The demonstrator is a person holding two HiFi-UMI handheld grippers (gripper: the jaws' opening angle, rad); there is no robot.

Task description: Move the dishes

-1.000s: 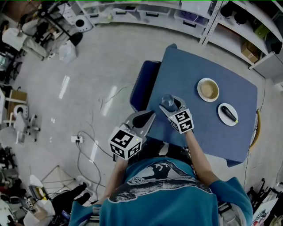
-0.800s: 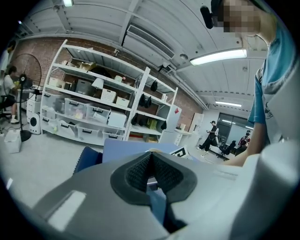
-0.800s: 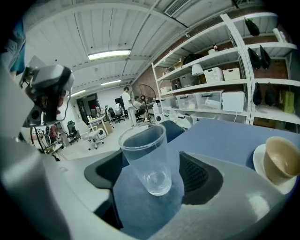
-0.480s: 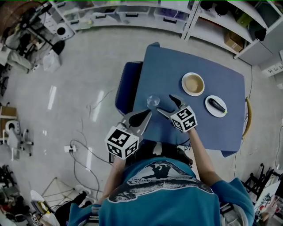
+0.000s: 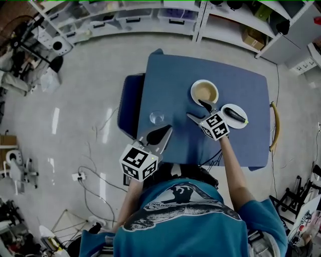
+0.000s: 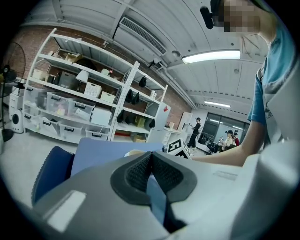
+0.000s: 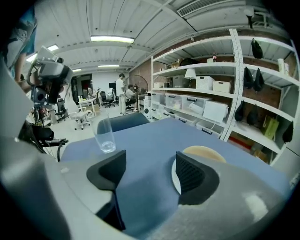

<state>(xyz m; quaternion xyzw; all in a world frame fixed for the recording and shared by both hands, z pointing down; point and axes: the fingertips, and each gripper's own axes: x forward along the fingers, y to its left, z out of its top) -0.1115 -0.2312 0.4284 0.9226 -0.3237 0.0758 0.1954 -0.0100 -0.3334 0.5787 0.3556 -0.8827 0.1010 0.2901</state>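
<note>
A clear glass [image 5: 156,117] [image 7: 104,133] stands upright on the left part of the blue table [image 5: 241,145]. A cream bowl [image 5: 204,92] [image 7: 205,151] sits at the middle back, and to its right is a white plate [image 5: 234,115] with a dark eggplant on it. My right gripper [image 5: 195,110] [image 7: 150,171] hovers just in front of the bowl. Its jaws are open and have just been closing a little, with nothing between them. My left gripper [image 5: 163,133] [image 6: 151,168] is shut and empty near the table's front left edge.
A blue chair [image 5: 128,103] [image 6: 49,171] stands against the table's left side. Shelving with storage boxes [image 5: 150,15] lines the far wall. Cables [image 5: 95,165] lie on the floor to the left. People stand far off in the room.
My right gripper let go of the glass, which stays standing at the table's left. It opened and moved right to the bowl. The left gripper stayed shut and shifted slightly.
</note>
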